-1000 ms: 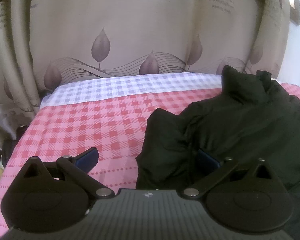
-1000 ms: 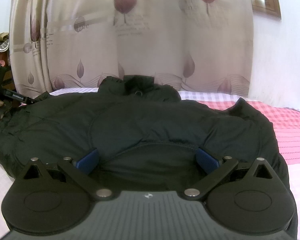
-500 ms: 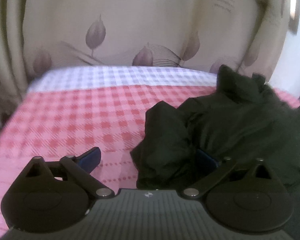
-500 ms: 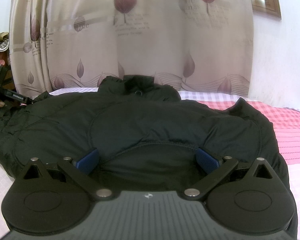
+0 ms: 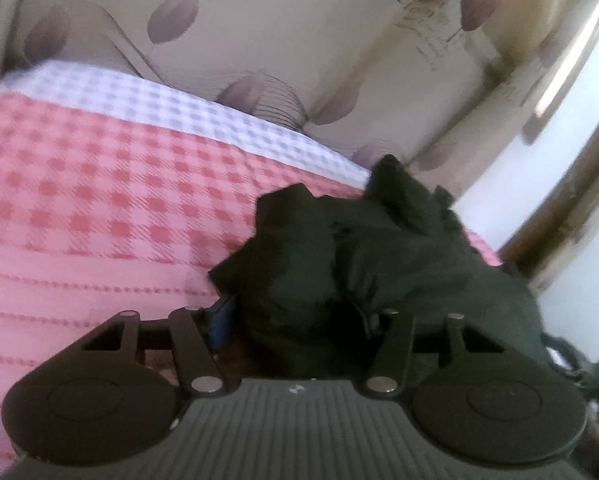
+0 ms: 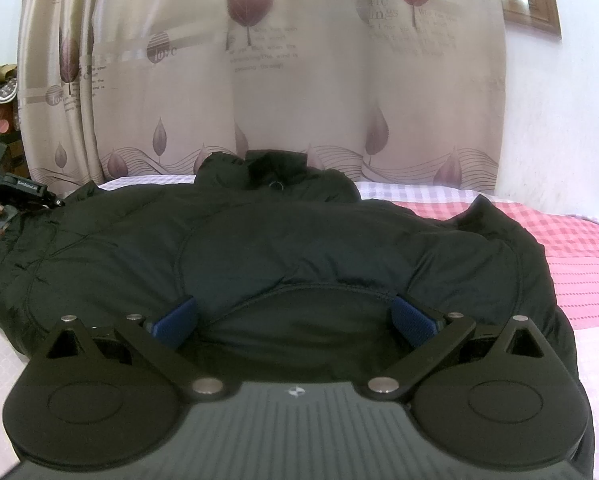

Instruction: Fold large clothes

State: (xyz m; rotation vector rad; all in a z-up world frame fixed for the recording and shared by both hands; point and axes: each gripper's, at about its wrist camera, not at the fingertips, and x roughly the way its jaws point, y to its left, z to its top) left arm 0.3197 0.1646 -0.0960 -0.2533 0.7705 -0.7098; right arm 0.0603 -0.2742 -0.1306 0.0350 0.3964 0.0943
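Left gripper clamps a bunched sleeve of the black puffer jacket. Right gripper hangs wide open over its hem. The jacket sprawls across the pink checked bedspread, leaf-print curtain beyond.

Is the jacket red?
No, the jacket is black; only the checked bedspread under it is red and pink.
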